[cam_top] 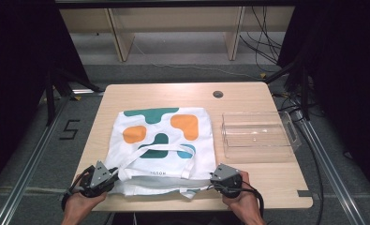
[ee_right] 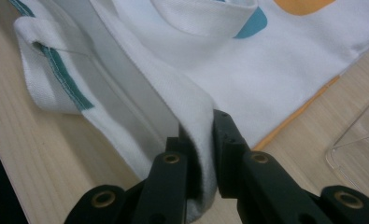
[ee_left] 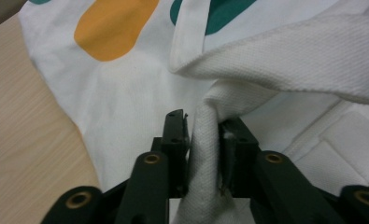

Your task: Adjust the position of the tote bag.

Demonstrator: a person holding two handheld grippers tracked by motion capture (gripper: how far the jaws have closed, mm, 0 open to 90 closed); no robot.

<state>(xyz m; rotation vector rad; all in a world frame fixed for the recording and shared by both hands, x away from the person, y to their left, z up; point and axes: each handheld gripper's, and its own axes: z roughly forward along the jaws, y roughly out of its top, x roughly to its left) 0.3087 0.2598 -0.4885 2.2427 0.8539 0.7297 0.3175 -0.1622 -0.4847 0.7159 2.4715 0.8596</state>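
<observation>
A clear plastic tray [cam_top: 258, 136] sits on the wooden table [cam_top: 248, 98].

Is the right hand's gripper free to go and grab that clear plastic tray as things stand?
Probably not right away: the right gripper is shut on the tote bag hem. The clear tray sits close with bare table between, so it must let go first.

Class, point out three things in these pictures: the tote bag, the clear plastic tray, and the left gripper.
tote bag [cam_top: 166, 129], high view, on the printed front panel.
clear plastic tray [cam_top: 257, 151], high view, on its near wall.
left gripper [ee_left: 203, 140], left gripper view, midway between its fingertips, where white fabric is pinched.
</observation>
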